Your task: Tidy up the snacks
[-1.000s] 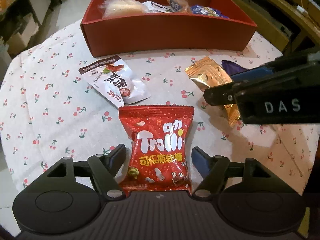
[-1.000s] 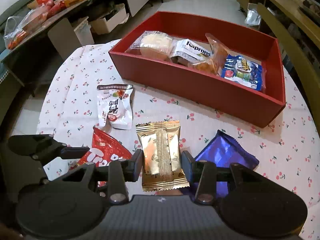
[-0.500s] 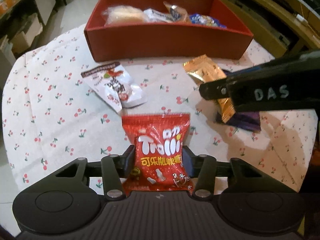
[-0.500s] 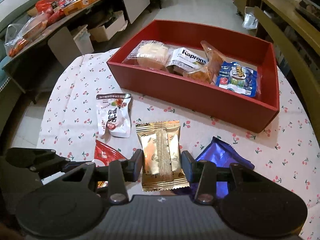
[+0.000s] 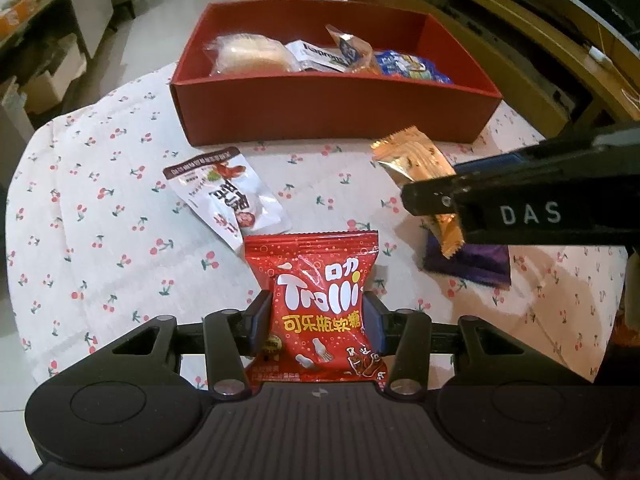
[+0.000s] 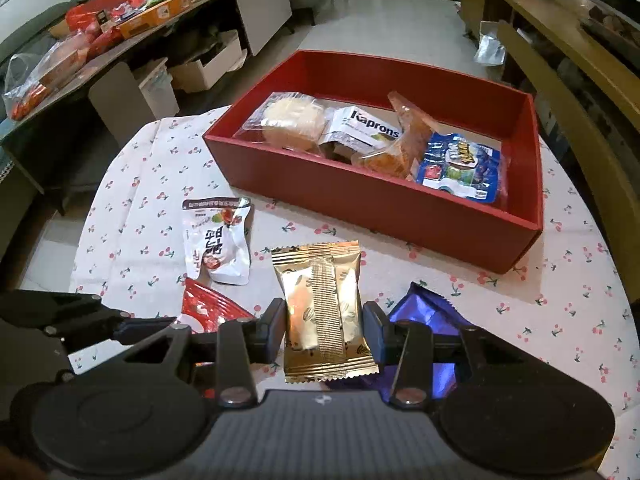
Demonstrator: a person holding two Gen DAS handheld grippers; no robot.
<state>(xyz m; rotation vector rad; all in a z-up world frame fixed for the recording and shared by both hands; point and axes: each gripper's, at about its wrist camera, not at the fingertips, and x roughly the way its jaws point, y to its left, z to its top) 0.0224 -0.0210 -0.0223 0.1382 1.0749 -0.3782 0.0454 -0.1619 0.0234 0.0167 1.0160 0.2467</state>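
The left gripper [image 5: 317, 320] is clamped on a red Trolli bag [image 5: 318, 308] at the lower centre of the left wrist view, both pads pressing its sides; white "Trolli" lettering sits above yellow Chinese characters, and the bag's bottom edge is cut off behind the gripper body. The right gripper [image 6: 325, 330] is closed on a gold packet [image 6: 324, 316] low in the middle of the right wrist view (only its seamed back shows, so no brand can be read). In the left view this gripper enters from the right edge, marked "DAS". Beneath it lies a purple packet [image 6: 422, 314], mostly hidden. A white pouch [image 5: 228, 196] with red fruit art and dark characters too small to read lies left of centre on the cherry-print tablecloth [image 5: 100, 216]. Towards the top stands a red box [image 6: 360, 188] holding a clear-wrapped round pastry [image 6: 294, 120], a white pack reading "Kaprons" [image 6: 366, 130], an orange snack bag [image 6: 396, 148] and a blue packet [image 6: 460, 170] whose printing is illegible.
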